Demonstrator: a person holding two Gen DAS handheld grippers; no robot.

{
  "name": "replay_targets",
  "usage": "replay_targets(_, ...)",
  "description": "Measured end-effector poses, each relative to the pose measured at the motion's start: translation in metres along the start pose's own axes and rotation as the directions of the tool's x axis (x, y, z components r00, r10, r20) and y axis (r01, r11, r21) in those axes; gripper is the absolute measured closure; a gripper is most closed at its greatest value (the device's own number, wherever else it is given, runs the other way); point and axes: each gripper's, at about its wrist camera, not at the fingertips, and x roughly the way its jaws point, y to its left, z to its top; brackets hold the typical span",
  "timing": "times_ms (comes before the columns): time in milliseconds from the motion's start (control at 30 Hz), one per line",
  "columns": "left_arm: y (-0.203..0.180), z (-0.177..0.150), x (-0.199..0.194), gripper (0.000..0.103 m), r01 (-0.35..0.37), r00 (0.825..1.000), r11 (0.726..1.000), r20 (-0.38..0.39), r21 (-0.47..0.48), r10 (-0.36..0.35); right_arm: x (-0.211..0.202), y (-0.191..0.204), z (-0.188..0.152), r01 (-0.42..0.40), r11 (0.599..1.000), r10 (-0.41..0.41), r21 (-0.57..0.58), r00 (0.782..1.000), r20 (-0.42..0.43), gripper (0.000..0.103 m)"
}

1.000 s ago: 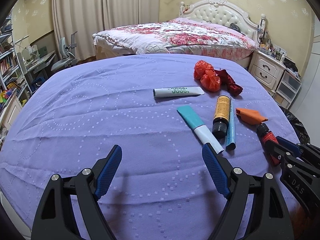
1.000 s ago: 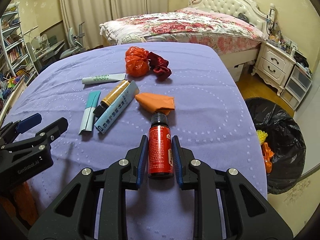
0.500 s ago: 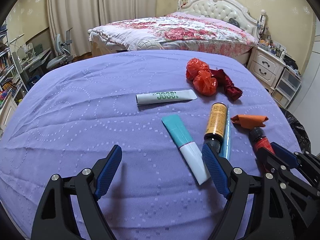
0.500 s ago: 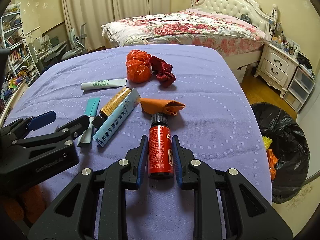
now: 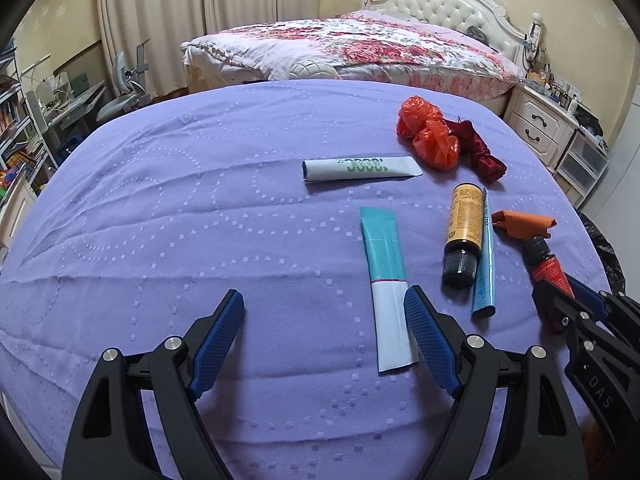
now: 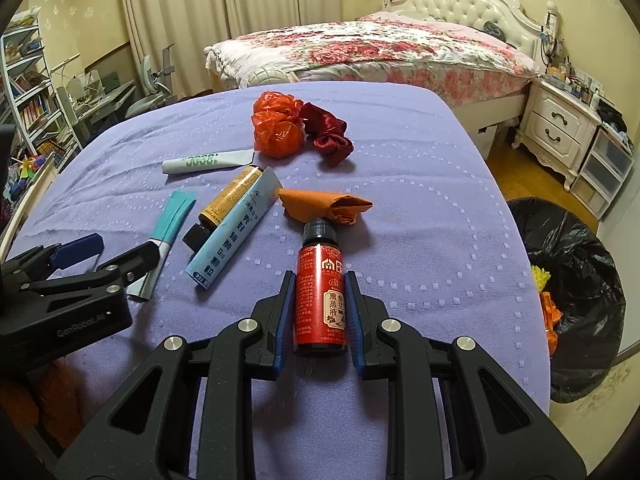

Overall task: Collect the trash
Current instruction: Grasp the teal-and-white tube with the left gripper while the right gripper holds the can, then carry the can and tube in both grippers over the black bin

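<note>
My right gripper (image 6: 319, 284) is shut on a small red bottle (image 6: 320, 300) with a black cap, held low over the purple tablecloth (image 6: 420, 216); it also shows in the left wrist view (image 5: 547, 266). My left gripper (image 5: 324, 312) is open and empty, its right finger beside a teal and white tube (image 5: 386, 284). Other trash lies on the cloth: a white tube with green print (image 5: 360, 168), an amber bottle (image 5: 464, 232), a light blue box (image 6: 236, 228), an orange crumpled paper (image 6: 324, 204), an orange plastic bag (image 6: 276, 128) and a dark red cloth (image 6: 330, 134).
A black trash bag (image 6: 576, 292) stands on the floor right of the table, with yellow and orange items inside. A bed (image 6: 380, 52) lies beyond the table, a white nightstand (image 6: 560, 128) at the right, shelves and a desk chair (image 6: 152, 88) at the left.
My left gripper has moved forward and right, so the teal tube now lies by its right finger. My right gripper has kept hold of the red bottle and barely shifted.
</note>
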Motion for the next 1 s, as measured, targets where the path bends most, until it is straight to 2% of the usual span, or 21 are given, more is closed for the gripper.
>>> replay_targets(300, -0.011, 0.007, 0.005, 0.023, 0.014, 1.000, 0.999, -0.002, 0.034, -0.014, 0.002, -0.001, 0.000, -0.006, 1.000, 0.006, 0.012, 1.000, -0.005, 0.078)
replay_targets(367, -0.010, 0.007, 0.007, 0.031, 0.026, 1.000, 0.999, -0.017, 0.029, -0.025, 0.002, 0.000, 0.000, -0.004, 1.000, 0.004, 0.010, 1.000, -0.005, 0.078)
replay_targets(433, -0.010, 0.006, 0.006, 0.042, 0.025, 1.000, 0.999, -0.010, 0.034, -0.024, 0.002, -0.001, 0.000, -0.006, 1.000, 0.006, 0.011, 1.000, -0.005, 0.078)
replay_targets(533, -0.013, 0.003, 0.003, 0.057, 0.019, 1.000, 0.998, 0.006, 0.066, -0.020, 0.003, -0.002, 0.001, -0.009, 1.000, 0.009, 0.014, 1.000, -0.006, 0.078)
replay_targets(567, -0.014, 0.003, 0.003, 0.060, 0.022, 1.000, 0.997, 0.010, 0.076, -0.022, 0.003, -0.002, 0.001, -0.011, 1.000, 0.011, 0.015, 1.000, -0.006, 0.078)
replay_targets(633, -0.016, 0.001, 0.002, 0.072, 0.031, 0.999, 0.995, 0.016, 0.097, -0.032, 0.003, -0.003, 0.001, -0.009, 1.000, 0.009, 0.014, 1.000, -0.006, 0.078)
replay_targets(733, -0.017, -0.001, 0.000, 0.083, 0.034, 0.999, 0.993, 0.023, 0.111, -0.037, 0.001, -0.003, 0.001, -0.005, 1.000, 0.005, 0.015, 1.000, -0.004, 0.078)
replay_targets(1000, -0.002, -0.003, -0.004, 0.087, 0.137, 0.990, 0.990, 0.026, 0.043, -0.138, -0.005, 0.000, -0.003, 0.006, 1.000, -0.006, 0.004, 1.000, 0.000, 0.079)
